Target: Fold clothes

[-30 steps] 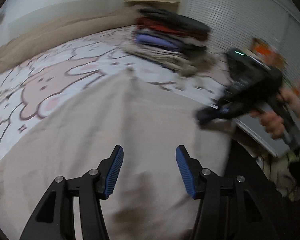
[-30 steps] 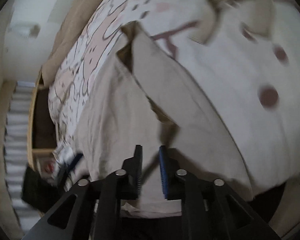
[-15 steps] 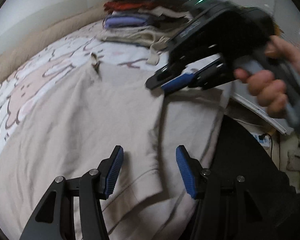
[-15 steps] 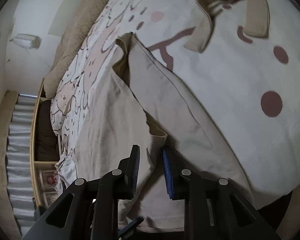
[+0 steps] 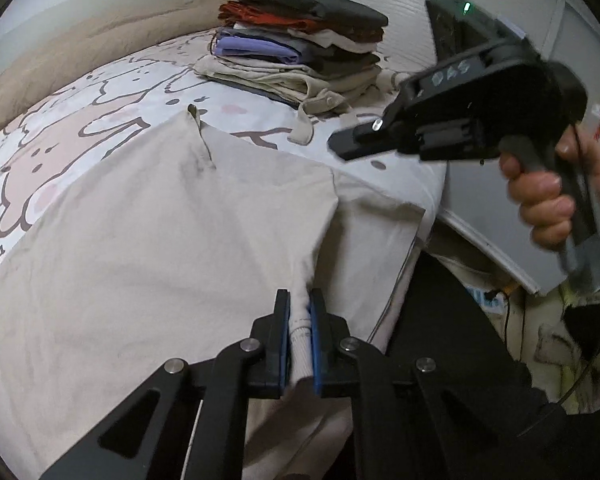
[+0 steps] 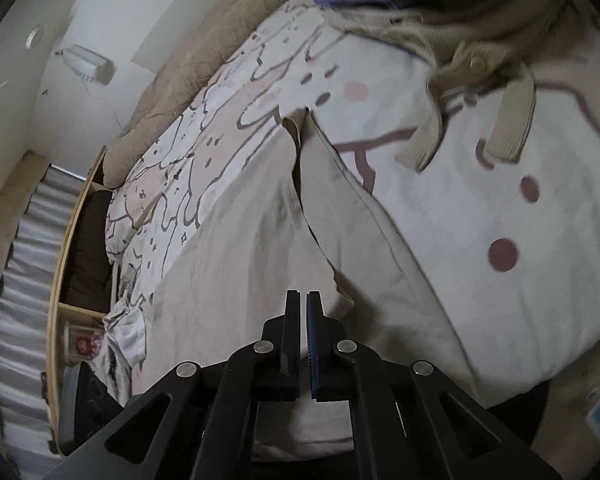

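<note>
The beige garment is spread across the near part of the bed, its right panel laid inward so that a slanted folded edge runs from the far collar corner toward the near hem. A ribbed hem strip is pinched between the closed jaws of the left gripper at the near edge. The right gripper is held above the garment's right side with its jaws brought together; nothing is seen between them in its own view. A stack of folded clothes stands at the far end of the bed, well apart from the garment.

A fold of the near hem, carried by the left gripper, appears to be the step in hand. For it to be done well, the hem should be lifted only slightly so the layer beneath is not dragged, and kept taut and level. Care should be taken that the already folded right panel is not pulled open. The fabric looks thin and limp, so slack will wrinkle readily.
</note>
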### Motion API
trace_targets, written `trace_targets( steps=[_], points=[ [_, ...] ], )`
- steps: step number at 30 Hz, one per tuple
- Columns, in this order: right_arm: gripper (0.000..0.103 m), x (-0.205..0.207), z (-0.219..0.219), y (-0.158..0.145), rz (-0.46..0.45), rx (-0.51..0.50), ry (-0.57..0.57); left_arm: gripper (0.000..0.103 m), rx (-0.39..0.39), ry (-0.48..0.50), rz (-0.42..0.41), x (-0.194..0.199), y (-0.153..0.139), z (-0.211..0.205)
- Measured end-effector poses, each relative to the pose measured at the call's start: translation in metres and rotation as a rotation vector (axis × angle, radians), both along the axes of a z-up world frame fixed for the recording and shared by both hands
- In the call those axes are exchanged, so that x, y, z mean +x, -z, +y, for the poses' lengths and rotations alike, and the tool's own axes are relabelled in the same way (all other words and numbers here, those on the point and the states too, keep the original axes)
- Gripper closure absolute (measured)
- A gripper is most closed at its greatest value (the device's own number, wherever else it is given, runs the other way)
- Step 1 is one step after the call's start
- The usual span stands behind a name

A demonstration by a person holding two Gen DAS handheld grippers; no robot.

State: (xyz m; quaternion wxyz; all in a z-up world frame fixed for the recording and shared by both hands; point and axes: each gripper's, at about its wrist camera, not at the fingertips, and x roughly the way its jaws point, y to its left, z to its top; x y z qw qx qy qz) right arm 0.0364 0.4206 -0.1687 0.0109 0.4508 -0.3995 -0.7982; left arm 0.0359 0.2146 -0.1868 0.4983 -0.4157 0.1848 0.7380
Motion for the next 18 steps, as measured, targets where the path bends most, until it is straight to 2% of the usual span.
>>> trace_targets(
  steps=[3, 7, 8, 9, 11, 12, 16, 18],
  points=[
    [0.099, 0.005, 0.0, -0.004, -0.003, 0.022, -0.006, 0.094, -0.054, 0.021, 0.031, 0.004, 0.012, 0.004],
    [0.098, 0.011, 0.006, 0.018, -0.032, -0.094, 0.064, 0.094, -0.086, 0.042, 0.073, 0.01, 0.022, 0.008],
    [0.094, 0.013, 0.007, 0.023, -0.039, -0.123, 0.082, 0.094, -0.084, 0.043, 0.077, 0.01, 0.022, 0.008],
    [0.086, 0.015, 0.009, 0.029, -0.047, -0.152, 0.1, 0.094, -0.081, 0.042, 0.073, 0.009, 0.022, 0.007],
    [0.026, 0.018, 0.012, 0.04, -0.061, -0.211, 0.136, 0.094, -0.075, 0.04, 0.063, 0.007, 0.022, 0.005],
    [0.024, 0.02, 0.013, 0.046, -0.069, -0.24, 0.154, 0.094, -0.073, 0.039, 0.058, 0.006, 0.022, 0.004],
    [0.024, 0.011, 0.004, 0.037, -0.045, -0.178, 0.102, 0.093, -0.067, 0.038, 0.054, 0.006, 0.022, 0.003],
    [0.025, 0.005, 0.0, 0.037, -0.039, -0.182, 0.07, 0.093, -0.061, 0.036, 0.048, 0.006, 0.022, 0.004]
  ],
)
